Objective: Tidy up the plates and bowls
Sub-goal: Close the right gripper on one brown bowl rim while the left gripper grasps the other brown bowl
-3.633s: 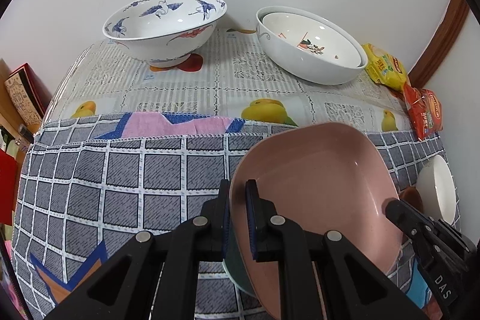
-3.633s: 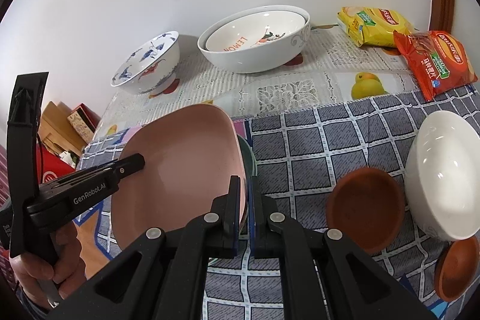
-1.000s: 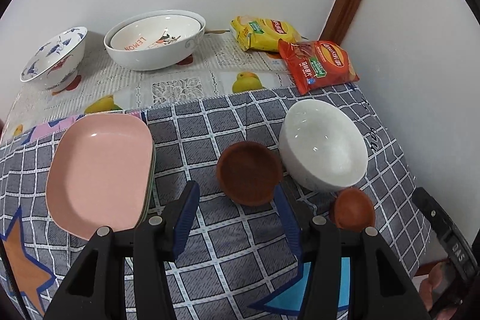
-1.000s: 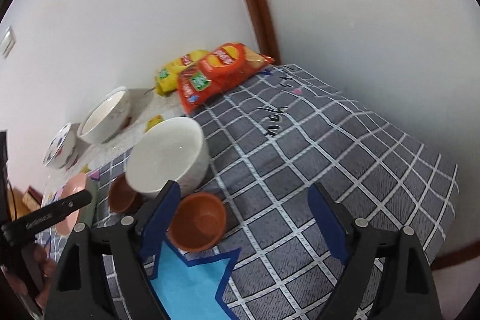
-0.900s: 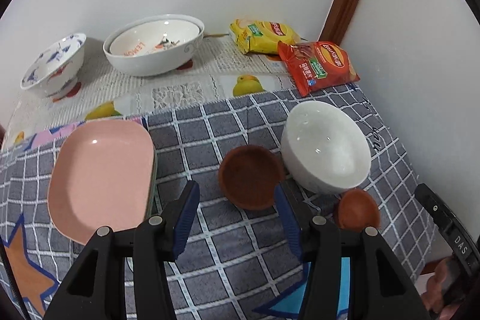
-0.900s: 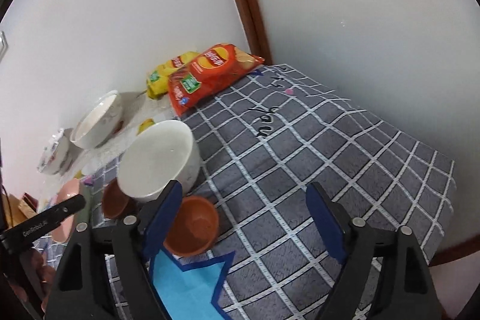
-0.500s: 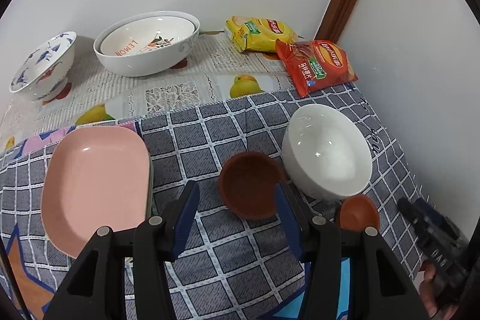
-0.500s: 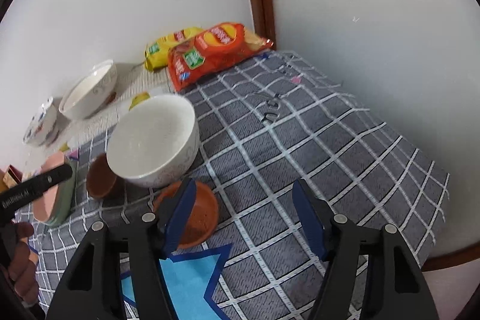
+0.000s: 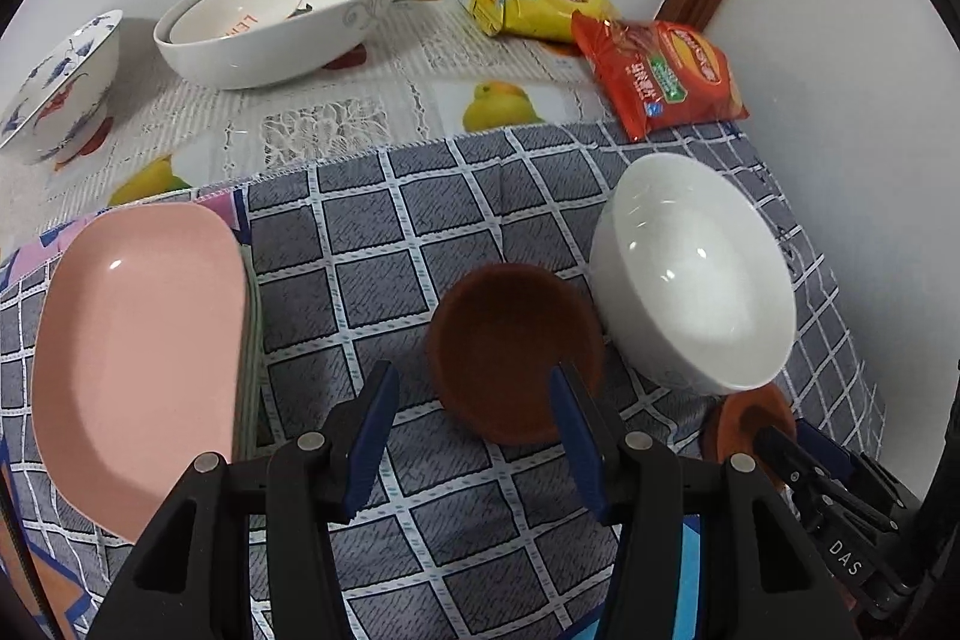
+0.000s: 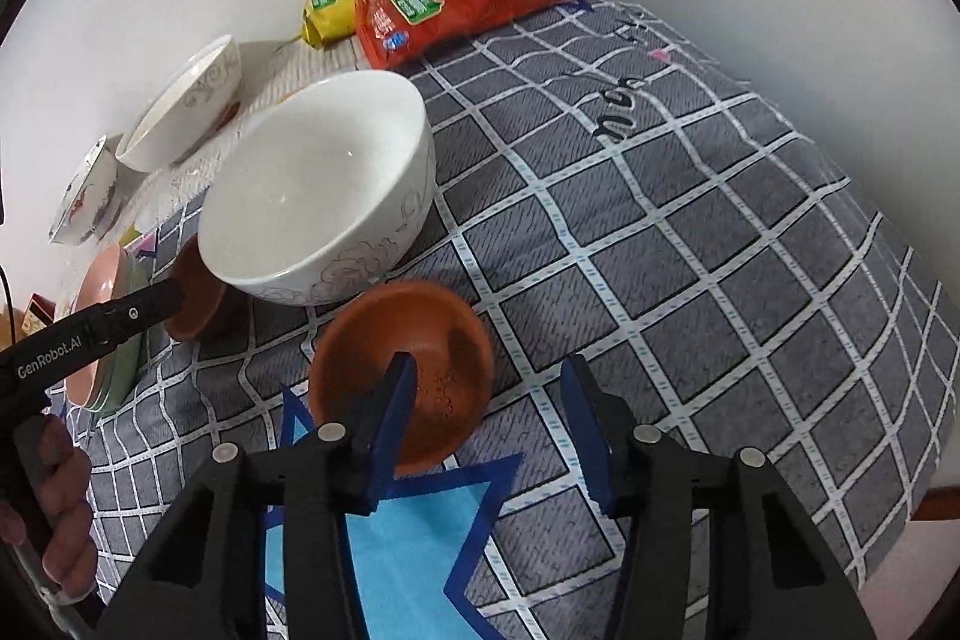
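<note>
My left gripper is open, low over the checked cloth. A dark brown bowl sits just ahead of it, its near right rim behind the right finger and no pad pressing on it. My right gripper has its jaws closing. Its left finger hangs over the inside of a small orange-brown bowl, whose right rim lies between the jaws untouched. A white bowl stands between the two brown bowls. The pink plate rests on a green plate at the left.
At the back stand two nested white bowls and a blue-patterned bowl. A yellow snack bag and a red one lie in the wall corner. A hand holds the left gripper. The table drops off at the right.
Both grippers let go of the pink plate, which now lies at the left. Both have sunk closer to the brown bowls. The right jaws have narrowed around the small bowl's rim.
</note>
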Action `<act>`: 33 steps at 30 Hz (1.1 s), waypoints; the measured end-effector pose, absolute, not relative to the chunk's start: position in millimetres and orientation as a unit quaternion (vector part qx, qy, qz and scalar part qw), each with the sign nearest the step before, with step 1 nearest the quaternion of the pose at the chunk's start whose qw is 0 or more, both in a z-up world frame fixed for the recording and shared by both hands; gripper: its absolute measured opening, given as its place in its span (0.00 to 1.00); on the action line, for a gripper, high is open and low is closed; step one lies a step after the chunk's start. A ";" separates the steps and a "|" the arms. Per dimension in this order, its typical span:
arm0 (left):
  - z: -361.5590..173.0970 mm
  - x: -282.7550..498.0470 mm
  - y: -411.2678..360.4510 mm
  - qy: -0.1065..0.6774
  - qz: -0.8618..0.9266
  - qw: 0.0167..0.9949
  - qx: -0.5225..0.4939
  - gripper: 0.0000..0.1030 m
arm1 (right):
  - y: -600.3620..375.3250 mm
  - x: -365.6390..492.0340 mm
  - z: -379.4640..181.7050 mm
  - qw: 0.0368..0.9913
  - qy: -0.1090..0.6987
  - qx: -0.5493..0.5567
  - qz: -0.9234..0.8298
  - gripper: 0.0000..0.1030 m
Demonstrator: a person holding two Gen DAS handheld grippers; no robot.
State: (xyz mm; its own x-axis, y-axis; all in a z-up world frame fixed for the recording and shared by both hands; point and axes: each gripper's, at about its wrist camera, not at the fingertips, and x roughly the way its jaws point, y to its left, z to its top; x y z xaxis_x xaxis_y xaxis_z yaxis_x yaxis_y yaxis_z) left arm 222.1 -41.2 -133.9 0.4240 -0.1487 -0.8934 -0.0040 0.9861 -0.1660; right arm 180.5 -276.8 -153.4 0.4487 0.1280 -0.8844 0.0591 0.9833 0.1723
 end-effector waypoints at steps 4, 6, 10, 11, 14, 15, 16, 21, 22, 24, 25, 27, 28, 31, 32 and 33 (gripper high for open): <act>-142.3 227.1 -40.2 0.546 -0.040 0.834 -0.071 0.48 | -281.4 182.2 -159.5 0.834 0.534 0.132 0.035 0.43; -144.8 227.9 -40.0 0.547 -0.045 0.833 -0.074 0.46 | -283.0 182.9 -161.0 0.834 0.534 0.137 0.032 0.43; -150.9 231.9 -42.4 0.554 -0.053 0.827 -0.080 0.39 | -287.8 185.9 -165.8 0.830 0.535 0.156 0.028 0.40; -151.7 232.5 -42.8 0.555 -0.054 0.827 -0.080 0.36 | -287.3 185.8 -166.7 0.831 0.534 0.156 0.026 0.39; -157.5 235.9 -42.8 0.561 -0.055 0.821 -0.086 0.31 | -283.8 185.3 -167.6 0.835 0.530 0.145 0.025 0.39; -158.9 236.4 -42.3 0.563 -0.055 0.820 -0.089 0.29 | -282.9 185.5 -168.3 0.837 0.528 0.140 0.022 0.39; -160.4 236.6 -41.4 0.565 -0.053 0.819 -0.092 0.28 | -281.6 185.0 -168.6 0.840 0.525 0.138 0.018 0.38; -160.0 236.3 -39.5 0.561 -0.049 0.821 -0.091 0.20 | -278.0 186.1 -170.4 0.849 0.513 0.124 0.009 0.22; -159.8 236.2 -38.1 0.559 -0.048 0.822 -0.095 0.16 | -278.6 186.8 -171.6 0.846 0.516 0.131 0.016 0.14; -158.6 236.1 -33.9 0.556 -0.052 0.822 -0.108 0.11 | -280.8 187.0 -171.5 0.844 0.517 0.142 0.021 0.12; -157.9 235.9 -32.4 0.555 -0.054 0.822 -0.112 0.09 | -281.4 186.7 -170.9 0.844 0.516 0.145 0.023 0.12; -154.8 232.9 -30.1 0.552 -0.058 0.824 -0.116 0.08 | -281.6 185.8 -169.6 0.845 0.513 0.149 0.024 0.11; -153.3 231.8 -30.1 0.550 -0.060 0.825 -0.116 0.08 | -281.5 184.9 -168.6 0.847 0.509 0.151 0.026 0.11; -146.8 226.5 -31.4 0.541 -0.067 0.830 -0.113 0.08 | -278.6 182.7 -164.4 0.851 0.502 0.149 0.032 0.10; -145.0 224.6 -32.4 0.542 -0.069 0.830 -0.112 0.08 | -277.5 181.7 -162.4 0.852 0.501 0.148 0.035 0.10; -143.9 223.3 -32.8 0.541 -0.072 0.830 -0.112 0.08 | -276.5 179.5 -160.4 0.853 0.499 0.147 0.038 0.10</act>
